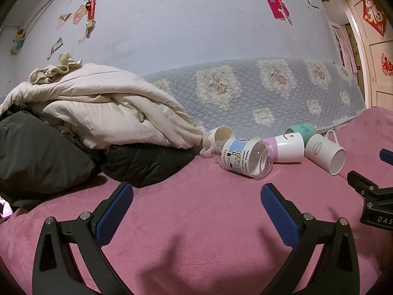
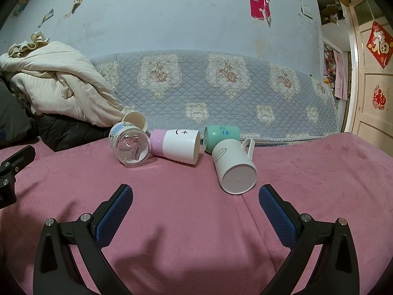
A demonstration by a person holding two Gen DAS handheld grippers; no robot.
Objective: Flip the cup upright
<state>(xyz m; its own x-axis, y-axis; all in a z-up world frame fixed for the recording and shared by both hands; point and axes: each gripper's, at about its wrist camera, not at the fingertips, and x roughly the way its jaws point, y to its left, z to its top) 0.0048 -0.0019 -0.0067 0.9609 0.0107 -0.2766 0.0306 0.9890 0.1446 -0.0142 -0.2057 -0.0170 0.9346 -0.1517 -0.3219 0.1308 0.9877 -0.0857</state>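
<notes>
As the left wrist camera looks forward: five cups lie tipped over on a pink blanket (image 1: pixel 196 221), ahead of the claws.

Left view, claw: left gripper (image 1: pixel 196 196) has its blue-padded fingers spread wide, holding nothing.
Left view, writing: clear cup (image 1: pixel 243 158), just ahead and slightly right of the claw, carries a cartoon puppy label; its small print is too blurred to read. The right gripper (image 1: pixel 375 196) at the right edge shows the letters "DAS".
Left view, room: cream quilt (image 1: pixel 98 108) and dark jacket (image 1: pixel 49 152) piled ahead-left; blue quilted cover (image 1: pixel 258 91) against a pale wall.

Right view, claw: right gripper (image 2: pixel 195 196) fingers stand wide apart, empty.
Right view, cups: white handled mug (image 2: pixel 234 164) lies on its side just ahead, between the fingertips' line and slightly right, base towards the camera. Green cup (image 2: pixel 221 136) touches it behind. Pink-and-white cup (image 2: pixel 176 146) lies ahead-centre; cream cup (image 2: pixel 135 120) farthest left.
Right view, writing: cover patches read "LOVE"; a red door hanging (image 2: pixel 379 44) bears a gold Chinese character.
</notes>
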